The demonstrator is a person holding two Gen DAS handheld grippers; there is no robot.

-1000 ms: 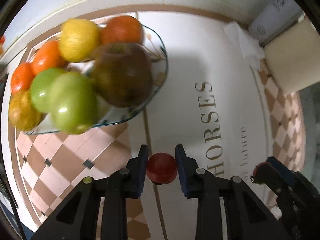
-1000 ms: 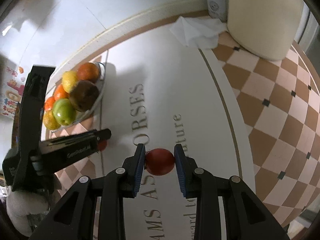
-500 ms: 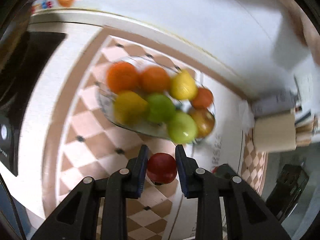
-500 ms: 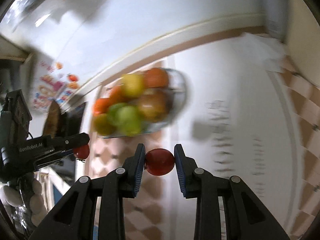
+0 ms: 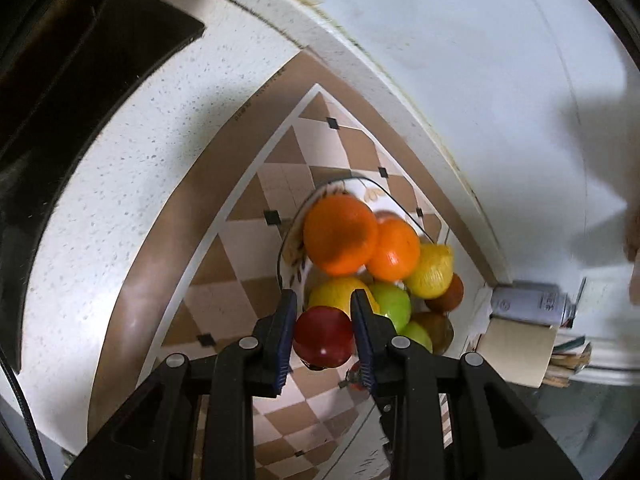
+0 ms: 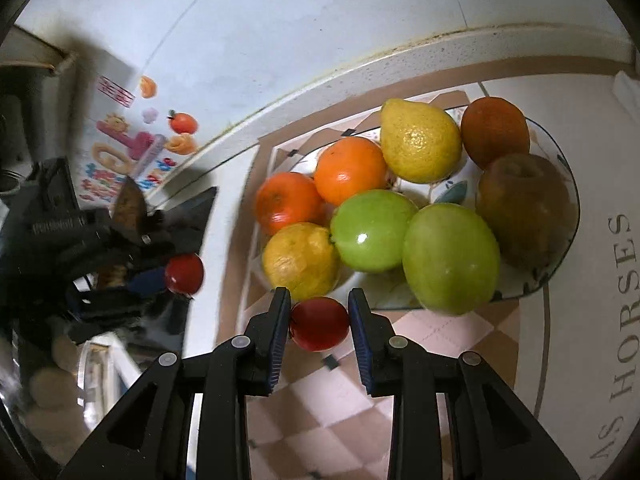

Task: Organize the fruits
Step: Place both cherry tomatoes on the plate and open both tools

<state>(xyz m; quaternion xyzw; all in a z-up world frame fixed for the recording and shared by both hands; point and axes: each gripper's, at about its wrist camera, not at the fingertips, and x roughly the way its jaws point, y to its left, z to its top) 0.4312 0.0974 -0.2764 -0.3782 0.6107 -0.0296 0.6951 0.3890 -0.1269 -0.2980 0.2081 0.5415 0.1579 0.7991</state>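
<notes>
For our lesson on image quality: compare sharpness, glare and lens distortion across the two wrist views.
Left wrist view: the glass fruit bowl and its oranges look soft with motion blur, and the counter edge bends strongly. Right wrist view: sharper; the green apple shows a small white glare spot, the left side is dark and smeared, and the rim curves.

A home kitchen: a speckled stone counter (image 5: 132,128) meets a white wall at upper right, a patterned mat (image 6: 440,360) carries a glass fruit plate (image 6: 560,272), and children's stickers (image 6: 132,148) decorate the wall at left.
</notes>
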